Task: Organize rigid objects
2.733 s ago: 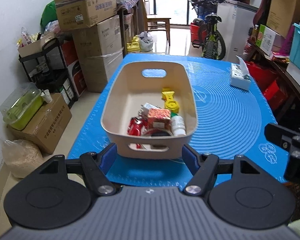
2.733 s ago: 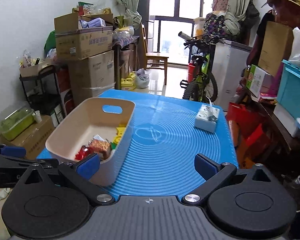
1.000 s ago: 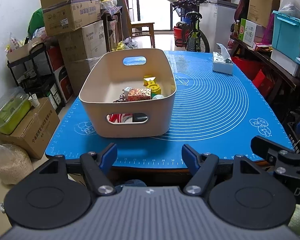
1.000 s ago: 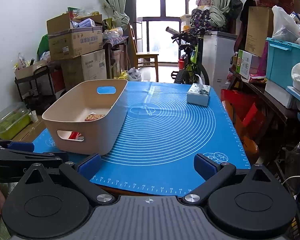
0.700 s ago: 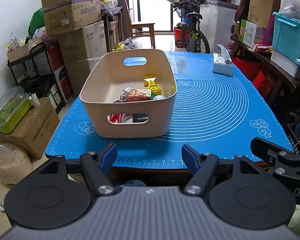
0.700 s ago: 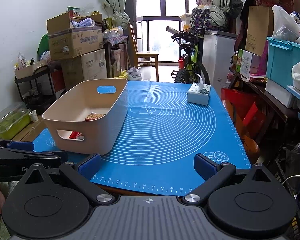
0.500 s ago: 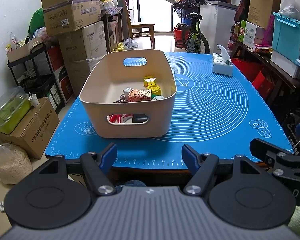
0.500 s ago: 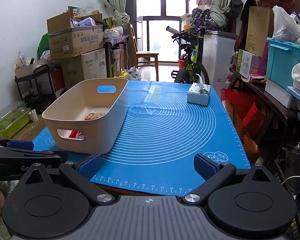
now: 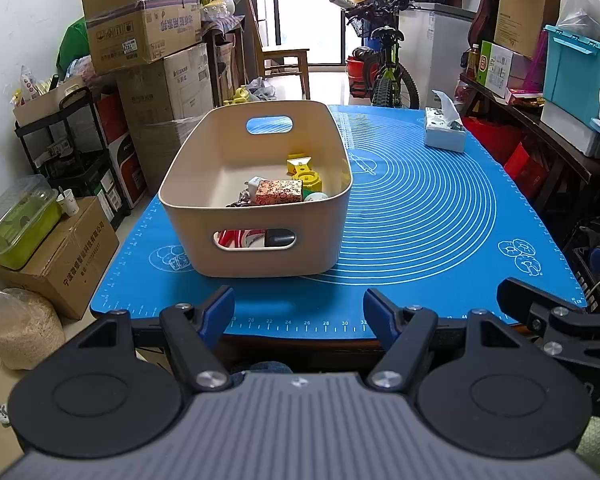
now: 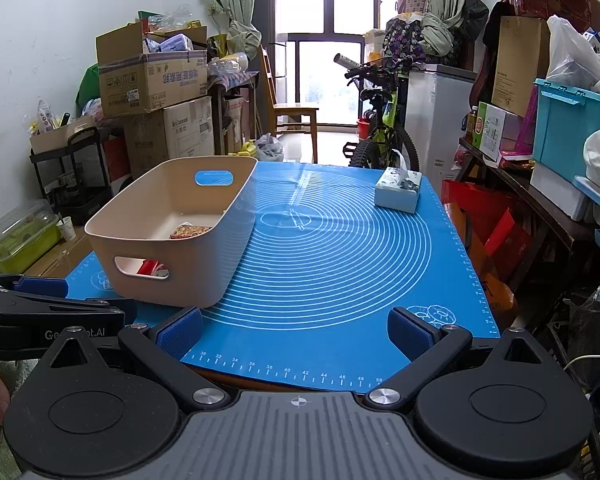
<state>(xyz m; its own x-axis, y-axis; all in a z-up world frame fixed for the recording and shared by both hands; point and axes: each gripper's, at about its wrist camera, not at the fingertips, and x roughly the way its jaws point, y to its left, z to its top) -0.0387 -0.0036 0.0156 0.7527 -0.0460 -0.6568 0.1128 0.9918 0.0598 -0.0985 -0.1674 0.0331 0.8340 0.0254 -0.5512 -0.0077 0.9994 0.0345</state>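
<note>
A beige plastic bin (image 9: 204, 184) stands on the left part of the blue mat (image 9: 420, 208); it also shows in the right wrist view (image 10: 236, 216). Inside lie several small items: a patterned red box (image 9: 279, 192), yellow toy pieces (image 9: 304, 168), and red and black things seen through the front handle slot (image 9: 254, 237). My left gripper (image 9: 299, 314) is open and empty, held before the table's front edge. My right gripper (image 10: 296, 330) is open and empty over the mat's front edge, to the right of the bin.
A tissue box (image 9: 444, 132) sits at the mat's far right, also in the right wrist view (image 10: 398, 190). Cardboard boxes (image 9: 140, 36) and a black shelf stand left of the table; a bicycle (image 9: 384, 68) behind; a cluttered bench (image 10: 532, 184) to the right.
Both grippers have pulled back from the bin to the table's front edge since 2.7 s ago. Over the last second almost nothing has moved.
</note>
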